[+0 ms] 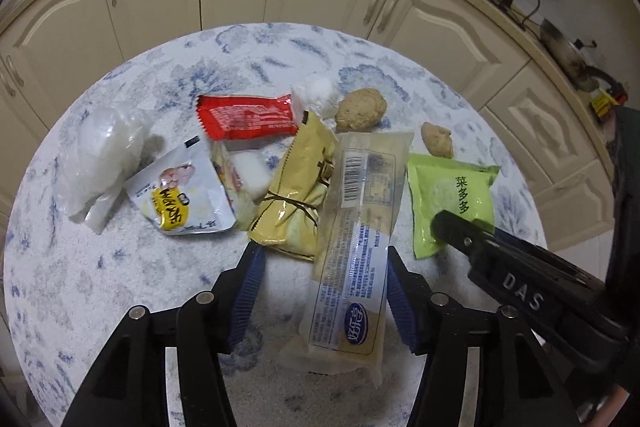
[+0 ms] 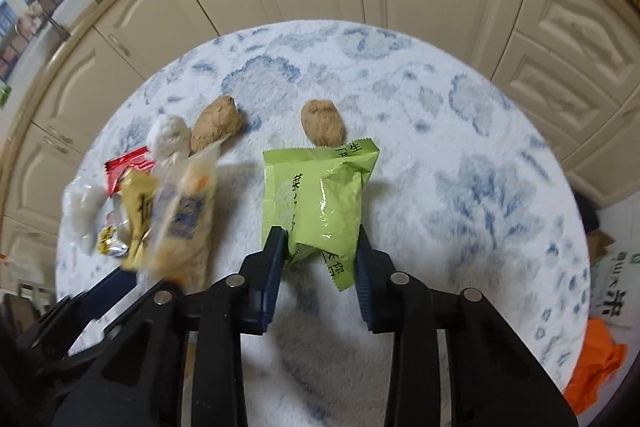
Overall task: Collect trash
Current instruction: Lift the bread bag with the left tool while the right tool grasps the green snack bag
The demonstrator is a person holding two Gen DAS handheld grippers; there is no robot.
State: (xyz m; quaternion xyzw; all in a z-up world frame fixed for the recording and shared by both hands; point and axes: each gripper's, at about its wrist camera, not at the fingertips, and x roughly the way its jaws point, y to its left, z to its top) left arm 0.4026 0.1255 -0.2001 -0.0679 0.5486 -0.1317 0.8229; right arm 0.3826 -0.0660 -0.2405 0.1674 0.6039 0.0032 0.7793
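1. Our right gripper (image 2: 320, 251) has pinched down on the green packet (image 2: 320, 203); its blue pads squeeze the packet's near end and the foil is crumpled and tilted up.
2. Our left gripper (image 1: 322, 267) sits about half open around the long clear wrapper (image 1: 356, 247). One pad touches its edge, the other stands clear, so no real grip.
3. The rest lies on the round table (image 1: 120, 287): red packet (image 1: 246, 117), yellow packet (image 1: 298, 195), two brown lumps (image 2: 322, 121).
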